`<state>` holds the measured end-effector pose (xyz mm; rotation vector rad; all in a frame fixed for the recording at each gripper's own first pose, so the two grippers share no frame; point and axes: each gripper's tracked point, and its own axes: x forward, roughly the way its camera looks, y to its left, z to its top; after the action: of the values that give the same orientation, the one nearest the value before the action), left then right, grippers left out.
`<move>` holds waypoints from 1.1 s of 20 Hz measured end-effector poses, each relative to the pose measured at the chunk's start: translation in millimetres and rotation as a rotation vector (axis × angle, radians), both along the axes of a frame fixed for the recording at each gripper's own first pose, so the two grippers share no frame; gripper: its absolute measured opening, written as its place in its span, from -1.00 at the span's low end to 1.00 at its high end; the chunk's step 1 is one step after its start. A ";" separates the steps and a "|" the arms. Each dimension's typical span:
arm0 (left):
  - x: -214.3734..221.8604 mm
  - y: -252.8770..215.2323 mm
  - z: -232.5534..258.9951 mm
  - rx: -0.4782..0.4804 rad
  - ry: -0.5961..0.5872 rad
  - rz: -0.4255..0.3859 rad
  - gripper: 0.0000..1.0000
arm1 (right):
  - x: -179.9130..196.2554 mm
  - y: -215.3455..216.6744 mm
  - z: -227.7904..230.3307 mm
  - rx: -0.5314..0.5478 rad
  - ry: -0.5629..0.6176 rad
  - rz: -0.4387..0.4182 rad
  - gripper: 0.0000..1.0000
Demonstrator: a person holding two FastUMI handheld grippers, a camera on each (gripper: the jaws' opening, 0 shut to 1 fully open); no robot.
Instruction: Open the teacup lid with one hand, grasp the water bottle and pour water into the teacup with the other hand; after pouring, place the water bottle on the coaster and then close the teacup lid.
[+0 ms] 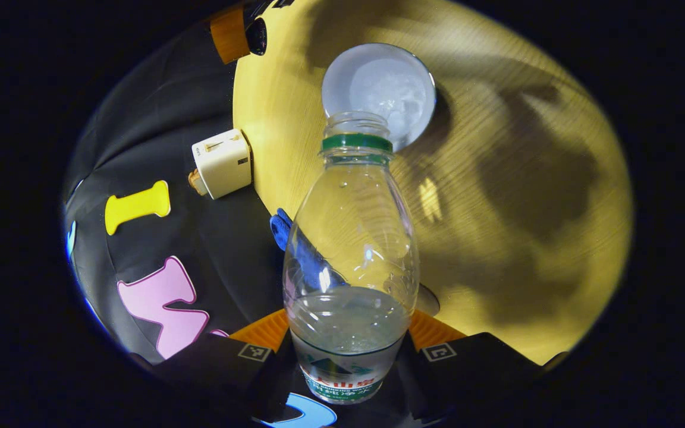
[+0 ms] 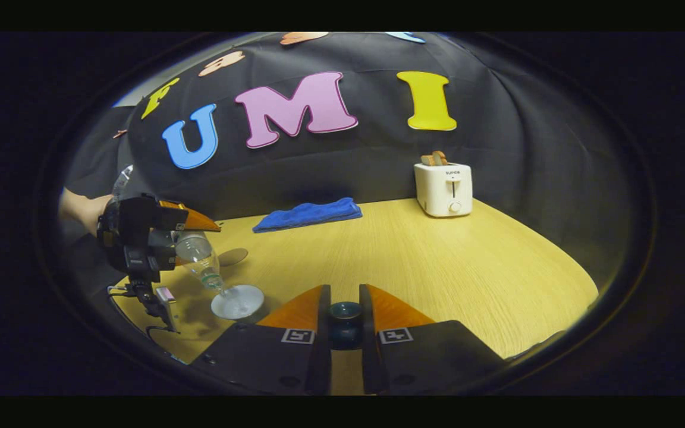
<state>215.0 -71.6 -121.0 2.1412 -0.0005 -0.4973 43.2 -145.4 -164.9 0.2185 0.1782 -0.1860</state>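
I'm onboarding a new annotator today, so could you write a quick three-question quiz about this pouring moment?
1. True or false: the water bottle is capped.
2. What grips the teacup lid? A) left gripper B) right gripper C) nothing
3. Fill in: the bottle's mouth tilts toward the open ____.

Key:
1. False. The neck is open, and the left gripper has its jaws pressed on the bottle's lower body.
2. B. The right gripper has it between its jaws.
3. Teacup. The coaster lies beyond it, and the blue cloth and toaster stand at the table edge.
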 end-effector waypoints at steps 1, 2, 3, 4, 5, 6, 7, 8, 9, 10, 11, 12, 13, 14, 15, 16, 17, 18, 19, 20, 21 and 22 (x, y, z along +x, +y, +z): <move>0.5 -1.1 1.5 0.004 -0.002 -0.007 0.53 | -1.4 0.1 -0.6 0.002 0.000 -0.002 -0.51; -0.2 -2.2 2.3 0.008 -0.007 -0.013 0.53 | -1.3 0.0 -0.1 0.002 0.000 -0.004 -0.51; -0.1 -3.5 3.8 0.011 -0.011 -0.019 0.53 | -2.0 0.6 -0.2 0.001 0.001 -0.004 -0.51; 0.0 -3.6 4.0 0.013 -0.013 -0.022 0.53 | -1.7 0.7 -0.5 0.001 0.003 -0.004 -0.51; 0.4 -3.7 5.6 0.015 -0.017 -0.025 0.53 | -2.3 0.9 -0.3 0.002 0.003 -0.003 -0.51; -0.2 -3.2 5.6 0.017 -0.019 -0.027 0.53 | -2.7 0.9 0.3 0.001 0.002 -0.004 -0.51; 0.5 -3.0 6.9 0.019 -0.020 -0.025 0.53 | -1.6 1.6 1.6 0.000 0.001 -0.005 -0.51; 0.4 -3.4 6.9 0.019 -0.021 -0.027 0.53 | -1.8 1.3 2.5 0.000 0.000 -0.005 -0.61; 0.9 -3.8 7.5 0.016 -0.022 -0.030 0.53 | -1.8 0.8 2.7 -0.001 -0.002 -0.006 -0.51; 0.6 -3.6 7.1 0.016 -0.023 -0.030 0.53 | -1.3 0.8 2.8 0.000 0.000 -0.005 -0.61; 0.3 -3.8 7.2 0.013 -0.023 -0.034 0.53 | -1.0 1.7 1.5 0.000 0.001 -0.004 -0.61; -0.6 -4.8 6.6 0.010 -0.024 -0.038 0.53 | -0.4 1.7 1.5 0.000 0.004 -0.002 -0.61; -0.2 -4.6 6.3 0.010 -0.023 -0.039 0.53 | -0.4 2.4 1.0 -0.002 0.007 0.000 -0.51; -0.7 -5.4 6.3 0.010 -0.025 -0.042 0.53 | 1.5 3.0 1.3 -0.003 0.010 0.004 -0.51; -0.1 -5.6 6.9 0.008 -0.025 -0.045 0.53 | 1.6 3.6 1.8 -0.006 0.012 0.005 -0.51; -0.7 -5.0 5.1 0.004 -0.022 -0.044 0.53 | 1.8 3.7 3.1 -0.009 0.012 0.008 -0.51; -0.6 -4.5 5.7 -0.001 -0.020 -0.043 0.53 | 3.0 3.7 5.2 -0.012 0.010 0.011 -0.51; -1.0 -4.6 5.5 -0.008 -0.019 -0.042 0.52 | 4.4 4.4 7.6 -0.017 0.008 0.013 -0.51; 0.3 -4.2 6.7 -0.016 -0.020 -0.042 0.53 | 5.1 4.9 9.7 -0.021 0.007 0.015 -0.51; -0.9 -4.1 5.9 -0.030 -0.018 -0.043 0.53 | 6.5 4.6 12.0 -0.024 0.007 0.016 -0.51; -1.5 -2.5 7.3 -0.054 -0.018 -0.036 0.62 | 7.7 4.3 13.0 -0.026 0.009 0.017 -0.61; -3.4 -0.2 7.4 -0.085 -0.012 -0.025 0.52 | 9.2 3.9 14.4 -0.025 0.013 0.018 -0.61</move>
<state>211.5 -71.7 -113.6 2.0630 -0.0541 -0.4899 52.4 -141.4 -150.6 0.1904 0.1902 -0.1713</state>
